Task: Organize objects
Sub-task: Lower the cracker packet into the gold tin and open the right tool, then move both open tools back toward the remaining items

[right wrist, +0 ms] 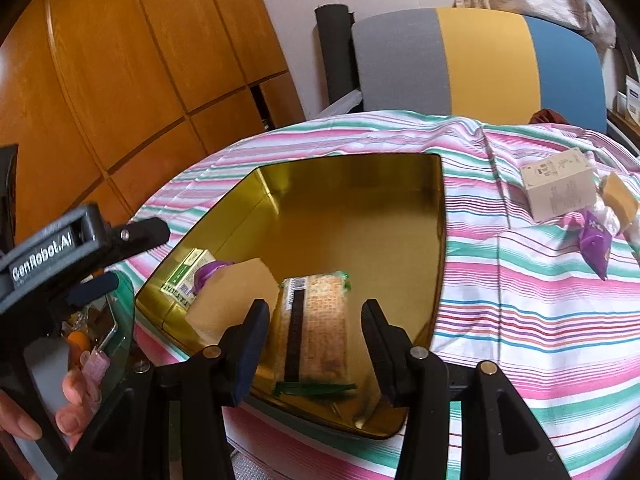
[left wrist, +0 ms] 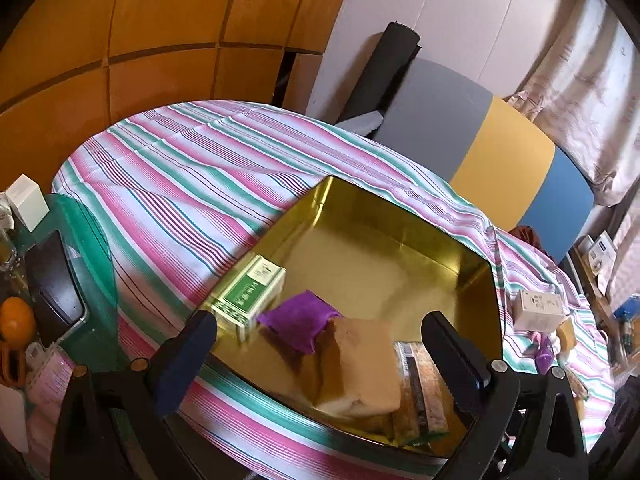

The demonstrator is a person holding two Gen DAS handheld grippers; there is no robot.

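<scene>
Objects to be sorted sit partly inside the gold tin tray (right wrist: 400, 208) on the striped surface (right wrist: 520, 320) and partly outside it. In the tray I see a green box (left wrist: 250, 296), a purple pouch (left wrist: 300, 318), a tan block (left wrist: 360, 364) and a flat snack packet (right wrist: 316, 320), all crowded toward the near end. Well apart, on the cloth to the right of the tray, lie a white carton (right wrist: 558, 184), a purple sachet (right wrist: 596, 242) and a small yellow-tan piece (right wrist: 620, 196).

My left tongs (left wrist: 320, 344) stand wide open above the tray's near end, holding nothing. My right tongs (right wrist: 316, 344) are also parted, framing the snack packet below them, yet the pads press on nothing that I can see.

I judge the step in hand to be a pause between placements, both tongs free. Next, I think, my right tongs must travel right to the loose group, open enough for the carton, and bring it into the tray's bare far half.
</scene>
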